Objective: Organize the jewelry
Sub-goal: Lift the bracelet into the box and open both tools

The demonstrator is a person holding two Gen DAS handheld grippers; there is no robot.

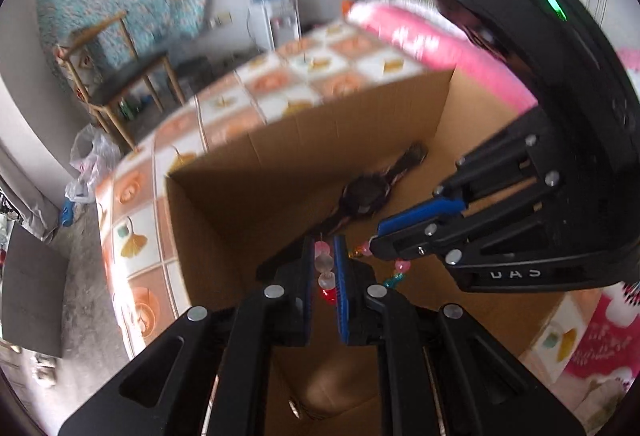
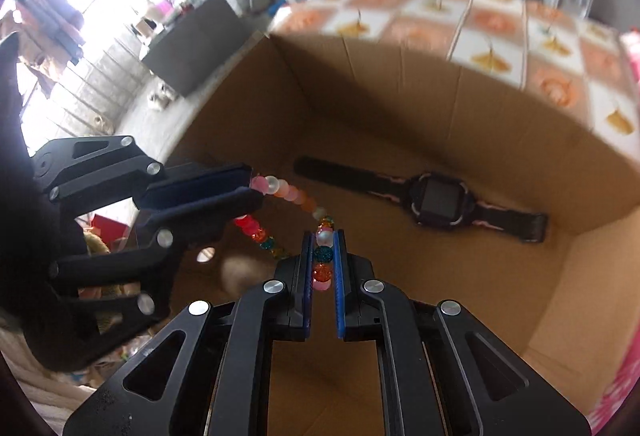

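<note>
Both clamped on one bead bracelet strung between left gripper and right gripper; smartwatch lying crosswise just beyond, in cardboard box.

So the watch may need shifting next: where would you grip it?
Take the watch by a strap, from above. It lies flat on the box floor with both straps stretched out; the thick case looks harder to pinch. Both grippers now hold the bracelet.

both wrist views close over box
</note>
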